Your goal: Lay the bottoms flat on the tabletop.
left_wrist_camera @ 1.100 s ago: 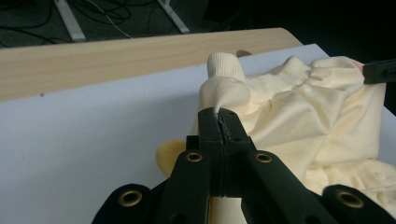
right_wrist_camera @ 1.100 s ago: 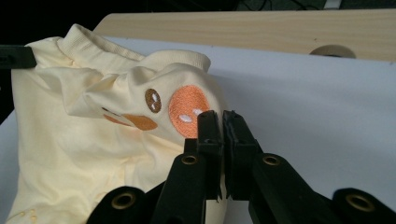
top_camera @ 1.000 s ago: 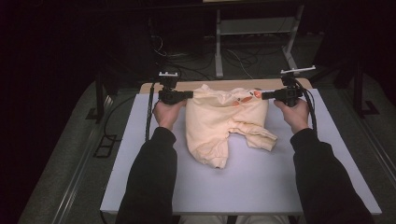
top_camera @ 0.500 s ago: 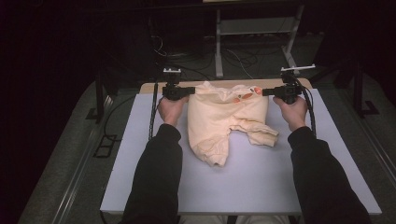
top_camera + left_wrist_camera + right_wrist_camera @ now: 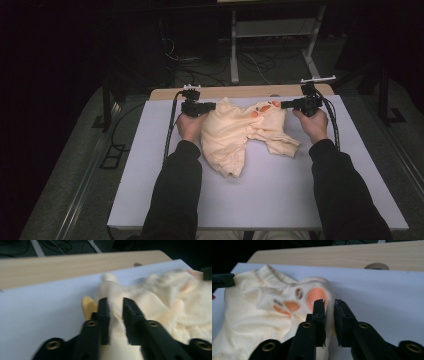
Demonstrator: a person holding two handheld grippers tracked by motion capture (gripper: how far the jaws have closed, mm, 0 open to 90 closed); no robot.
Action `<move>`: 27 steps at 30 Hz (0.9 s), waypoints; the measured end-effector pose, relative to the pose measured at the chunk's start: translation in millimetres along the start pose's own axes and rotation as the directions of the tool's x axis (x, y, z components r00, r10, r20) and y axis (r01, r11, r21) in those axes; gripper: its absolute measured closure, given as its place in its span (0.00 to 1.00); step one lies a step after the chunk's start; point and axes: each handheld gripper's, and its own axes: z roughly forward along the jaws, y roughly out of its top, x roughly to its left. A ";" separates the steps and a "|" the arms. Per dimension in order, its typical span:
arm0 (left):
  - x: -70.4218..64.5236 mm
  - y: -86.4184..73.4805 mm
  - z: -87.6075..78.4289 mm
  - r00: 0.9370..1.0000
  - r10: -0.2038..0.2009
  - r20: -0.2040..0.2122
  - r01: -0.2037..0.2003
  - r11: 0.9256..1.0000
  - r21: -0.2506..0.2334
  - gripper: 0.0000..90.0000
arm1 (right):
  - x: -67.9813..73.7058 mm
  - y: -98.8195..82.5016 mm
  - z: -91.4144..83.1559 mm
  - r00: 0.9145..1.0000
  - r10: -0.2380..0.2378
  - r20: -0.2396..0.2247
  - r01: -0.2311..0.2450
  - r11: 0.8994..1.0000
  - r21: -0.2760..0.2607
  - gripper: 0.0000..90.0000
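Two tongs sit low over the far half of the bench (image 5: 150,165), one at each upper corner of a cream garment (image 5: 235,140) that lies crumpled between them. Nearest the person, the garment's loose lower part trails back toward the forearms, well behind both tongs. At the left tongs (image 5: 115,312) the jaws have just been opening; they stand a little apart with a ridge of cream cloth running up between them, and the pads no longer seem to press it. At the right tongs (image 5: 329,315) the jaws have likewise just been opening, parted narrowly beside the orange print (image 5: 317,296), with cloth between them. The step looks like laying the garment down and letting go. To do it well, both tongs should widen fully before drawing outward, so no fold snags and drags. Beyond the tongs lies the wooden edge (image 5: 240,91).
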 end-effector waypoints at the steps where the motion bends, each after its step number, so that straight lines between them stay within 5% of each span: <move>1: 0.2 -1.6 0.1 1.000 -0.003 -0.013 0.003 1.000 0.003 0.75 | -1.3 -1.6 -1.7 1.000 -0.005 0.010 0.005 1.000 -0.002 0.80; 2: 0.6 -3.9 -1.1 1.000 -0.020 -0.025 0.020 1.000 -0.011 0.71 | -2.9 -2.6 -3.2 1.000 0.001 0.007 -0.001 1.000 -0.006 0.78; 4: 2.4 -5.7 -3.5 0.998 -0.056 0.026 0.057 0.998 -0.038 0.65 | -6.9 -5.1 -8.1 1.000 0.013 -0.004 -0.013 1.000 -0.019 0.74; 12: -4.9 -9.0 -16.6 0.995 -0.032 0.092 0.038 0.997 -0.071 0.30 | -5.7 -21.5 -22.5 0.997 -0.059 -0.047 0.058 0.998 -0.013 0.46; 18: -12.5 -10.9 -25.4 0.995 -0.024 0.094 0.031 0.997 -0.075 0.03 | -5.0 -40.3 -28.4 0.994 -0.088 -0.067 0.090 0.996 0.027 0.33; 27: -20.5 -31.3 -43.0 0.993 -0.012 0.118 0.021 0.997 -0.078 0.00 | -5.8 -68.6 -43.1 0.986 -0.070 -0.150 0.073 0.997 0.016 0.27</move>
